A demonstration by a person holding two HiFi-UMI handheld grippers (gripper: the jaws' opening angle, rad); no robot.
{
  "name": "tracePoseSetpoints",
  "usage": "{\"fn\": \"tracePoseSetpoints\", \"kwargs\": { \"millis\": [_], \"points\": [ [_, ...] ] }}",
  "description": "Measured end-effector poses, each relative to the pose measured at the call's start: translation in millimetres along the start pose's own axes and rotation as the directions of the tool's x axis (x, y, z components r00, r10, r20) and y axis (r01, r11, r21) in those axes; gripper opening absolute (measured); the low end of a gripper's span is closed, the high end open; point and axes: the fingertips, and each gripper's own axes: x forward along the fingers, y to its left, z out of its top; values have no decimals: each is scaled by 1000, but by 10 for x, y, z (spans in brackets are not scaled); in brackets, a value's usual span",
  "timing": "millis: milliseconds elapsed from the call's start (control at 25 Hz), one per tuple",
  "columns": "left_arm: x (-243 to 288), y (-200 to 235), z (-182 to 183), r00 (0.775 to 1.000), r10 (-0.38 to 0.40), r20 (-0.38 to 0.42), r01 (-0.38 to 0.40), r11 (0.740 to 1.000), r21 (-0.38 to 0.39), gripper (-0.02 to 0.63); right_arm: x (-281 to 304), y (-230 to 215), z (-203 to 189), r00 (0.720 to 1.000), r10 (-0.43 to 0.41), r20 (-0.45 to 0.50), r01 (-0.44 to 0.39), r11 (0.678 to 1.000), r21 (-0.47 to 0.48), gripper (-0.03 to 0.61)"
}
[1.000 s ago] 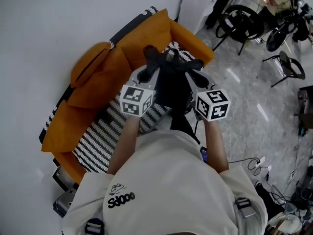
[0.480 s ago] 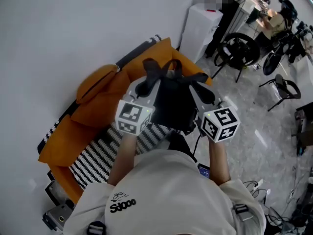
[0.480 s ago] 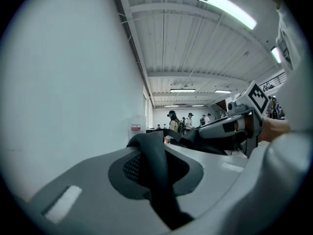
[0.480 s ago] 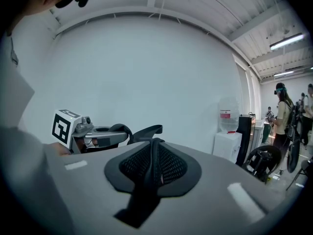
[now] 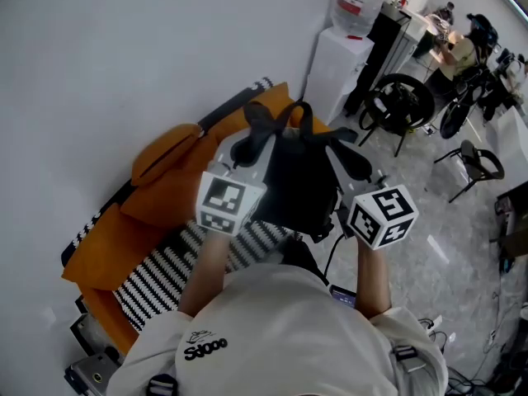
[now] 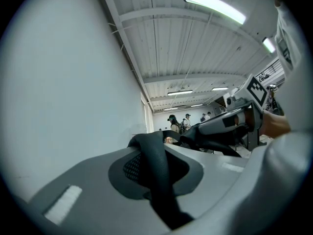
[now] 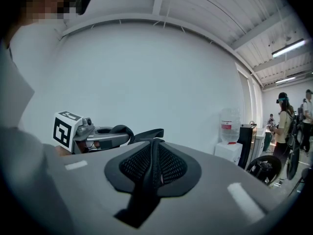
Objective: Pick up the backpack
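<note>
Left claw (image 5: 247, 147) clamped on a black shoulder strap (image 6: 155, 175), right claw (image 5: 355, 163) clamped on the other strap (image 7: 149, 180), black backpack (image 5: 297, 184) hanging between them – over the orange sofa (image 5: 157, 188) – striped seat cushion (image 5: 157, 266) below, white wall (image 5: 124, 56) behind.

White short-sleeved shirt (image 5: 280, 328) with small black print.

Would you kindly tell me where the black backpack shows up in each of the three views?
Head view: the backpack at centre, overlapping the orange sofa.
Left gripper view: only a shoulder strap, lower centre, clamped between the jaws.
Right gripper view: only the other strap, lower centre, clamped between the jaws.
Shared landmark: the white wall.
</note>
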Motion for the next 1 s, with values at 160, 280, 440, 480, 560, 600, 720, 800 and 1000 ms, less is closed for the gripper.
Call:
{"fn": "tracePoseSetpoints", "kwargs": {
  "millis": [160,280,440,480,560,600,720,800,1000],
  "points": [
    [-6,-32,134,1000,-11,15,10,999,38,48,-61,-7,107,1000,-9,22,9,1000,9,54],
    [-12,-34,187,1000,-10,11,10,999,46,48,-85,5,143,1000,-7,25,7,1000,-1,54],
    [-11,-15,205,1000,-5,6,5,999,45,48,-74,17,160,1000,1,25,-1,1000,-14,54],
    [-8,-19,204,1000,-5,4,4,999,44,48,-76,13,158,1000,2,23,-2,1000,-16,52],
    [2,-28,202,1000,-4,1,3,999,41,48,-81,0,153,1000,3,18,-3,1000,-15,52],
    [7,-30,200,1000,-4,0,4,999,39,48,-82,-5,150,1000,3,17,-3,1000,-13,52],
    [14,-23,195,1000,-6,-3,6,999,37,48,-72,-5,154,1000,7,19,-7,1000,-9,52],
    [15,-10,191,1000,-4,-3,5,999,35,48,-58,0,158,1000,10,22,-10,1000,-11,52],
    [15,21,138,1000,-1,-13,1,1000,28,48,-22,8,109,1000,16,7,-16,1000,-11,52]
  ]
}}
